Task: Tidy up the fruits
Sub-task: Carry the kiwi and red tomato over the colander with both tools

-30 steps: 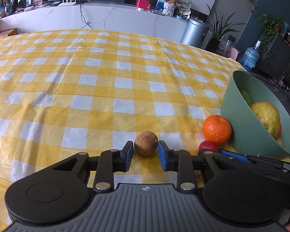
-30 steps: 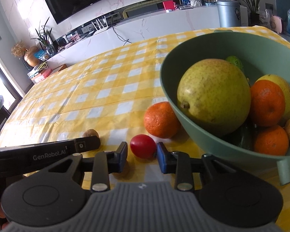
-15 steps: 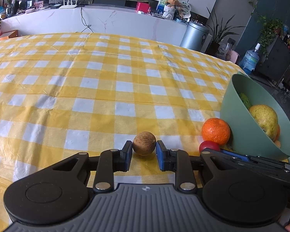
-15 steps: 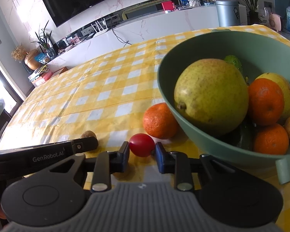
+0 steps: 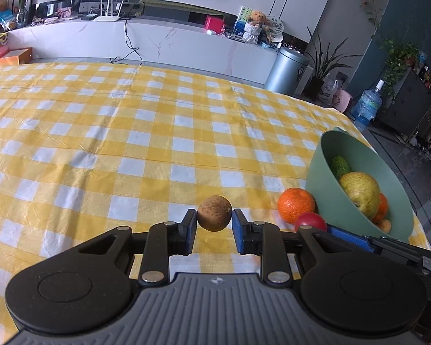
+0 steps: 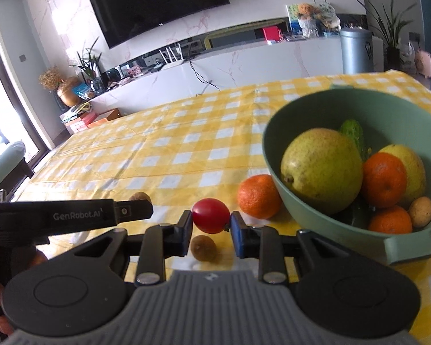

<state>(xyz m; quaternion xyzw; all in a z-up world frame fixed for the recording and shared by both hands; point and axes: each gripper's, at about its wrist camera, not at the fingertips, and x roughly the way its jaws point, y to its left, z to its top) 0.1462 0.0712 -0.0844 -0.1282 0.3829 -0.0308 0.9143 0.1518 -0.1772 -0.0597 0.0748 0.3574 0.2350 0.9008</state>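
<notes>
Both grippers carry a fruit, each pinched across its widest part so a round thing can't roll out. The left gripper [image 5: 214, 224] is clamped on a brown fruit [image 5: 214, 213], pads touching both sides; the fruit looks clear of the cloth [image 5: 129, 143], with a shadow under it. The right gripper [image 6: 211, 227] is clamped on a small red fruit [image 6: 211, 215], also off the cloth; a second brown fruit [image 6: 203, 247] lies loose on the cloth just below it, not held. The left gripper's jaws have just been closing, and they now press on the brown fruit between them. The green bowl [image 6: 301, 106] sits at the table's right side, already holding a big pear [image 6: 321, 166], two oranges, a lemon, a cucumber and a small brown fruit, so it is likely the collecting spot. A loose orange [image 6: 258, 196] rests on the cloth touching the bowl's outer wall, still to be picked. The grippers sit side by side, the left one's arm crossing the right view, probably because the two small fruits lay near each other. Likely step: lift and carry both to the bowl. Risk, as I judge it: the bowl is crowded, so drops may roll off the pear.
</notes>
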